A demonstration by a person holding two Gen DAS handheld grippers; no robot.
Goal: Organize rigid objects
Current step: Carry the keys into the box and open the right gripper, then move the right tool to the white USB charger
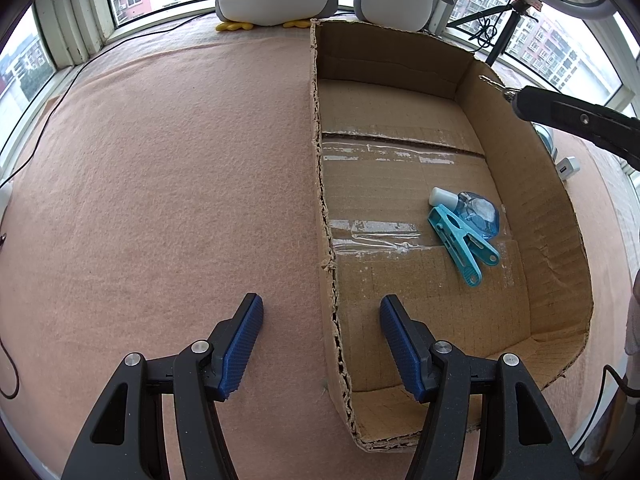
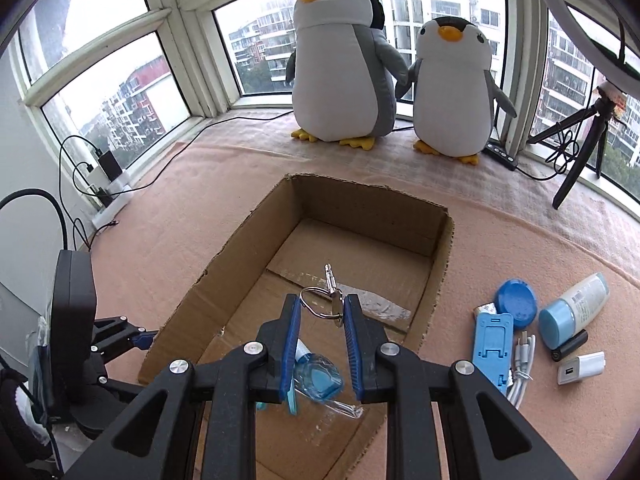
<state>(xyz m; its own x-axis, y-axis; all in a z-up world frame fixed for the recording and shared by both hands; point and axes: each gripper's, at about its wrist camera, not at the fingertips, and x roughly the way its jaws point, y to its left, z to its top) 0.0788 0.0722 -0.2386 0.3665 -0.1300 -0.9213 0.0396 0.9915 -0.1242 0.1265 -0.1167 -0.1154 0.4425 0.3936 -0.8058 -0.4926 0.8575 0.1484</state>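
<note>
An open cardboard box (image 1: pixel 532 200) lies on the pink felt. On its floor a clear blue bottle (image 1: pixel 478 214) with a white cap rests against a teal clothespin (image 1: pixel 460 242). My left gripper (image 1: pixel 320 320) is open and straddles the box's left wall near the front, with nothing between its fingers. Above the box (image 2: pixel 360 208), my right gripper (image 2: pixel 322 308) is shut on a metal key ring (image 2: pixel 316 300); its key (image 2: pixel 331 280) points forward. The blue bottle (image 2: pixel 316 376) shows below the fingers. The left wrist view catches the right gripper (image 1: pixel 520 102) over the box's right wall.
On the felt right of the box lie a blue round lid (image 2: pixel 516 302), a blue-capped tube (image 2: pixel 576 308), a blue phone stand (image 2: pixel 492 344), a white cable (image 2: pixel 522 364), a white charger (image 2: pixel 582 368) and a black cylinder (image 2: pixel 570 346). Two plush penguins (image 2: pixel 340 60) and a tripod (image 2: pixel 580 152) stand by the window.
</note>
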